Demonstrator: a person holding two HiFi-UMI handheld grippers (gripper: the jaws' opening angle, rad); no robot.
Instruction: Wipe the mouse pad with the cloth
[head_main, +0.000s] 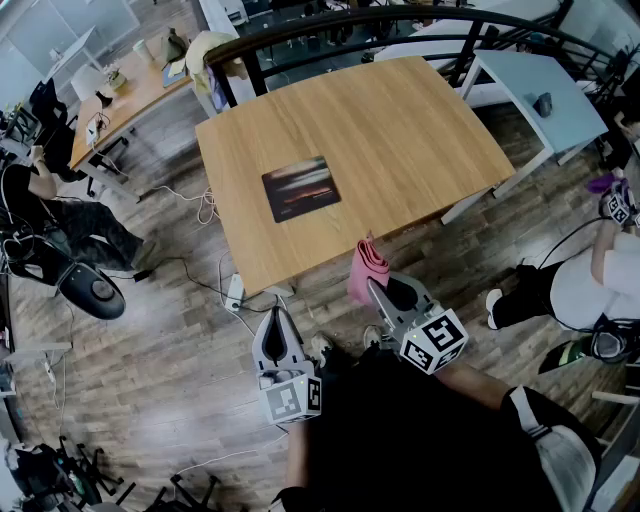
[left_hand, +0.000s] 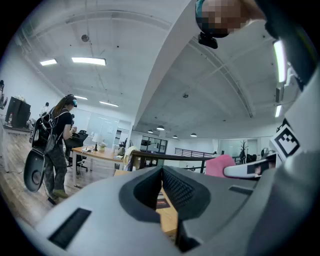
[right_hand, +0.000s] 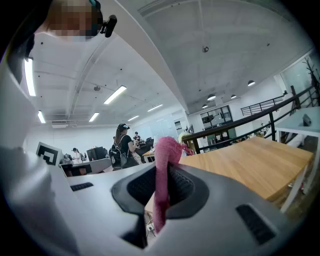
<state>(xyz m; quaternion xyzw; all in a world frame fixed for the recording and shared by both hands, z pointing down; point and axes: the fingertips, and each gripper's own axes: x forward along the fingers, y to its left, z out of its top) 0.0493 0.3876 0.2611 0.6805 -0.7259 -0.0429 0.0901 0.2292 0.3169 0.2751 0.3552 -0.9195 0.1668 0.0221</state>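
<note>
**Cloth clamped in the right gripper, mouse pad lying untouched on the bench**

The right hand-held gripper is clenching a pink cloth. In the right gripper view the fabric is sitting pinched between the two dark pads. One bunched end is poking up above the jaw tips and the rest is hanging down below them.

From the head view, this gripper is hovering right at the near edge of the wooden bench. The cloth is just overlapping that edge and doesn't look like it's resting on the top.

The left hand-held gripper is hanging lower and off to the left of the right one, over the wood-plank floor and short of the bench. Its jaws are pulled together at the tips and aren't gripping anything. All that's showing through the sliver between the pads is a strip of bench top.

The mouse pad is a dark rectangle with a blurry print, lying flat around the middle of the bench. It's ahead of both grippers and well apart from them. It's sitting up and to the left of the cloth-holding one, and nothing is touching it.

Off to the right of the right gripper a white table is standing beside the bench. In the left gripper view a person is standing way off to the left.
</note>
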